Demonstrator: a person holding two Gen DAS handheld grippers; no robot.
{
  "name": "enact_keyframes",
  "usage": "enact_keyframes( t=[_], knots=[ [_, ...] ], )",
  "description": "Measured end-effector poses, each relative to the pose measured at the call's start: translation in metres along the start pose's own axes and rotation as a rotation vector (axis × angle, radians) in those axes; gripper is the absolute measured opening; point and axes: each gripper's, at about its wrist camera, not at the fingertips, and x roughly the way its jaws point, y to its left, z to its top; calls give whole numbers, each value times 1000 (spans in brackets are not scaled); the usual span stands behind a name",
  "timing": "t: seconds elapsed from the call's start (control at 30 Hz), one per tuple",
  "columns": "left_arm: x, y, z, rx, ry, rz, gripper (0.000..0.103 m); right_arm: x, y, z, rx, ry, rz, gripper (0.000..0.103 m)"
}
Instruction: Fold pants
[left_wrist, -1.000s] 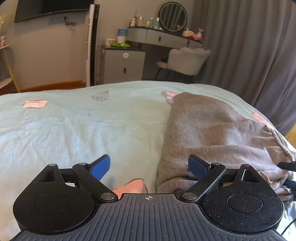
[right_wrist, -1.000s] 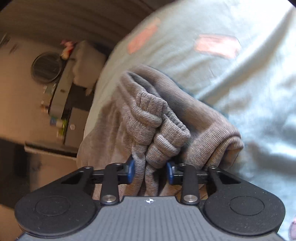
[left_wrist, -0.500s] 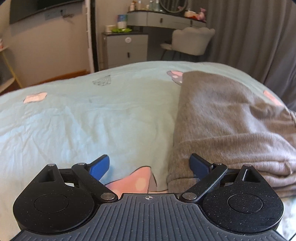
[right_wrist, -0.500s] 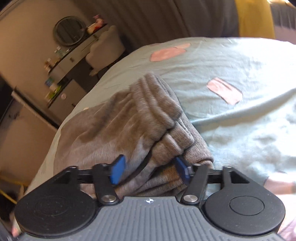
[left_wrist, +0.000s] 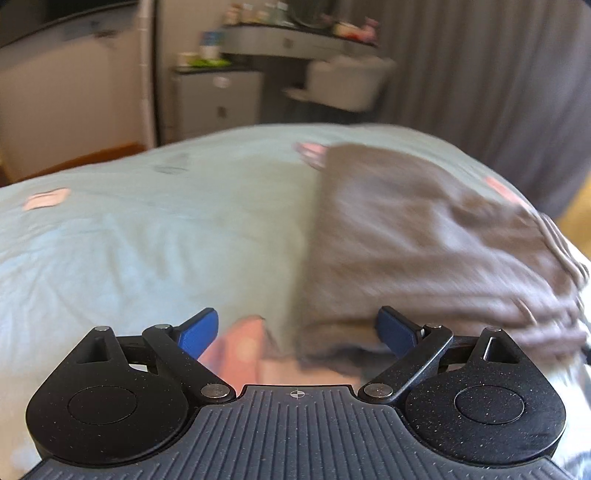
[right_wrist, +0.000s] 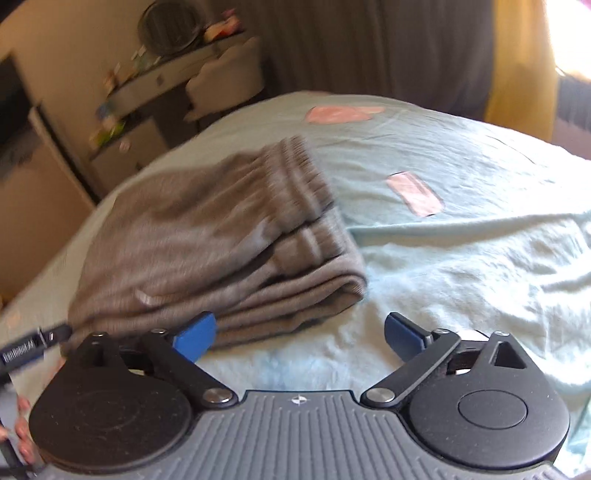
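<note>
The grey pants (left_wrist: 424, 240) lie folded in a stack on the light blue bed sheet (left_wrist: 147, 251), with the ribbed waistband on top at the right. In the right wrist view the pants (right_wrist: 207, 243) lie ahead and to the left. My left gripper (left_wrist: 299, 328) is open and empty, just in front of the stack's near left corner. My right gripper (right_wrist: 299, 332) is open and empty, drawn back from the stack's near right corner, its left fingertip (right_wrist: 195, 334) by the folded edge. The view is blurred by motion.
The sheet (right_wrist: 461, 240) has pink patches (right_wrist: 413, 192). A grey cabinet (left_wrist: 218, 99), a dresser with bottles, and a pale chair (left_wrist: 343, 85) stand beyond the bed. Dark curtains (left_wrist: 498, 92) hang at the right. The other gripper's edge (right_wrist: 26, 347) shows at the left.
My right gripper has opened, let go of the pants' waistband and pulled back; the stack now lies flat. My left gripper stayed open and shifted slightly.
</note>
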Motion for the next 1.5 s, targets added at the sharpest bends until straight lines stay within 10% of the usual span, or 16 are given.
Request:
enact_keyframes(
  t=[0.33, 1.5],
  knots=[
    [-22, -32, -30, 119, 133, -49, 101, 0, 56, -21, -303, 63, 5, 99],
    [-17, -41, -35, 136, 205, -42, 101, -1, 72, -32, -402, 16, -113, 99]
  ],
)
